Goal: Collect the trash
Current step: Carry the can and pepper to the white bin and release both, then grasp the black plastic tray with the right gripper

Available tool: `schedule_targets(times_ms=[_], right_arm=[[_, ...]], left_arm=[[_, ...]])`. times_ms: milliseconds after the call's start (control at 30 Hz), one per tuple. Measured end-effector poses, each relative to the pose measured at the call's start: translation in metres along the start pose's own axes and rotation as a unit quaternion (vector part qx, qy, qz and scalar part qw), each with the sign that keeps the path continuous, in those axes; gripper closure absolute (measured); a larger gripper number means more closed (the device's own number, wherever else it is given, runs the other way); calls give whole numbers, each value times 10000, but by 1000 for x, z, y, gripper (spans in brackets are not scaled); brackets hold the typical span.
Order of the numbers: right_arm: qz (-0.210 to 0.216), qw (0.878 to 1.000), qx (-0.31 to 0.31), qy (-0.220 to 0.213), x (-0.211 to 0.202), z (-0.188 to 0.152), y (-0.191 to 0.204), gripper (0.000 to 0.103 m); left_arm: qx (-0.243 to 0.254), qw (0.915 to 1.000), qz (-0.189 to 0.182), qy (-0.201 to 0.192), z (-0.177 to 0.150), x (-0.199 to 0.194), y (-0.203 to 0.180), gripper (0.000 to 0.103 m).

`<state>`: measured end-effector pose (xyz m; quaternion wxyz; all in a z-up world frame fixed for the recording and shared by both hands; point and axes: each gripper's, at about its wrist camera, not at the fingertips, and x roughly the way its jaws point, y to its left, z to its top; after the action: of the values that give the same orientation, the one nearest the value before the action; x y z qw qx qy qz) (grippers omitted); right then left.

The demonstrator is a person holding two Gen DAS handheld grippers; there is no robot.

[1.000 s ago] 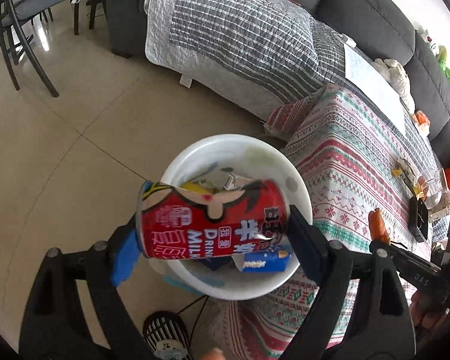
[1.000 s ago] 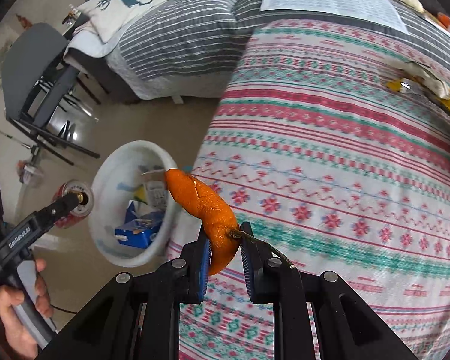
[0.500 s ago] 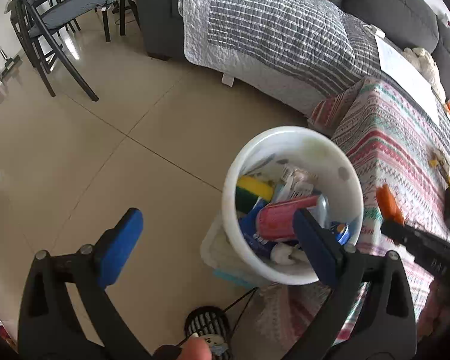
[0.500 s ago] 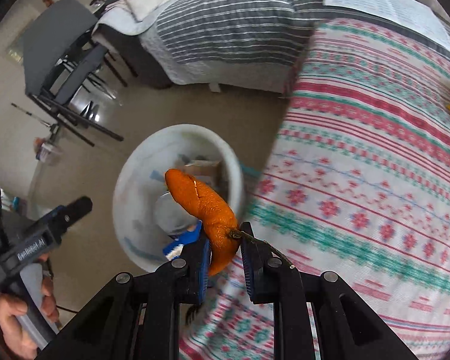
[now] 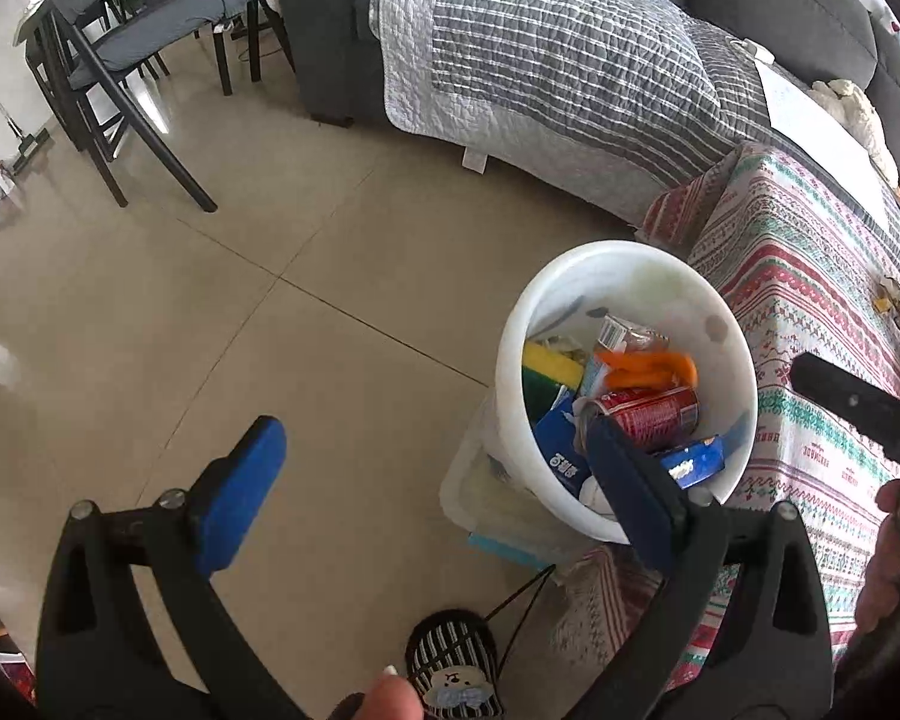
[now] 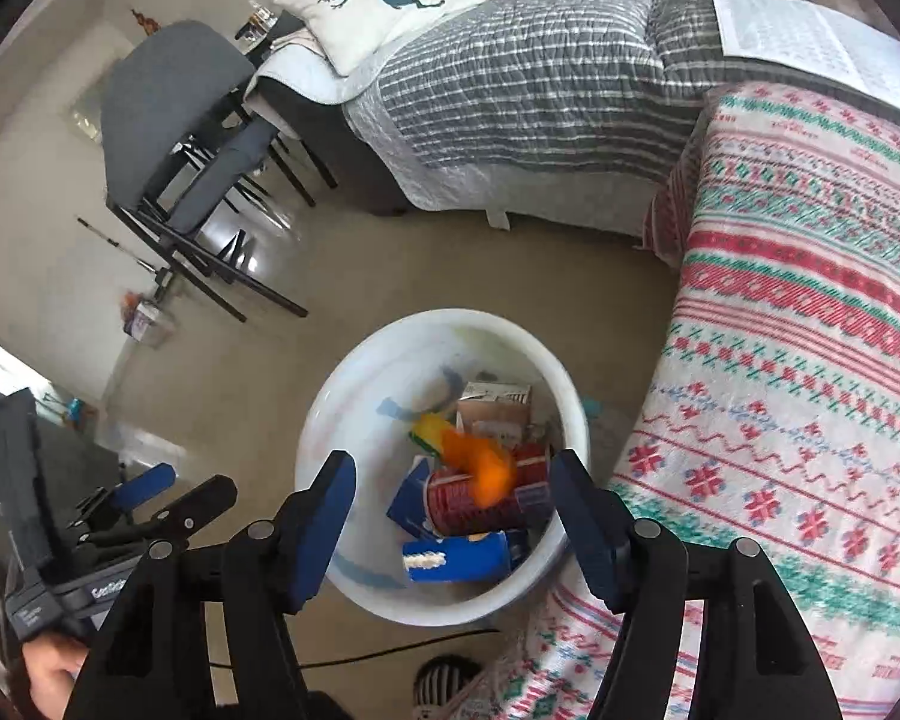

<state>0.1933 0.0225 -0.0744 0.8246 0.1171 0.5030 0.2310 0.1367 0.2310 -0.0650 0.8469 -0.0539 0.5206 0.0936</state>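
The orange peel (image 6: 480, 468) is a curled, bright orange strip, blurred in the right wrist view. It lies in the white bin (image 6: 342, 396) on top of the red can (image 6: 474, 501). In the left wrist view the peel (image 5: 651, 369) shows sharper, a bent strip just above the can (image 5: 648, 414).

The right gripper (image 6: 450, 510) has just been opening; its jaws stand apart over the bin with nothing pressed between them, the peel lying below. The left gripper (image 5: 432, 468) is spread wide and empty, one blue pad (image 5: 243, 480) over the floor (image 5: 210, 330), the other at the near rim of the bin (image 5: 510, 360).

Counted in the bin: one peel, one red can, one yellow-and-green sponge (image 5: 549, 369), one small carton (image 5: 621, 333) and at least two blue packets (image 5: 693, 462), with other scraps too hidden to tell.

The bin stands on the floor against the near corner of a table draped in a red, green and white patterned cloth (image 6: 810, 360). One striped slipper (image 5: 456, 660) lies just below the bin.
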Motion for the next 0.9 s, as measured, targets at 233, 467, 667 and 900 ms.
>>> schedule_targets(times_ms=[233,467,667,900], right_arm=[[-642,9979,-5,-126,-34,-8,-22,34],[-1336,9902,222,-330,-89,-23,-69,30],[-1739,9800,703,-656,-152,-39,-122,26],[-2125,9645,1311,-860,-212,-61,-187,24]], left_arm=[[214,9998,9,-55,-2,-6,-19,3],[509,9985,-42,-181,-1,-17,-56,1],[752,9958,-265,-455,0,-37,-97,1],[1036,9926,-539,-344,-5,-44,-149,1]])
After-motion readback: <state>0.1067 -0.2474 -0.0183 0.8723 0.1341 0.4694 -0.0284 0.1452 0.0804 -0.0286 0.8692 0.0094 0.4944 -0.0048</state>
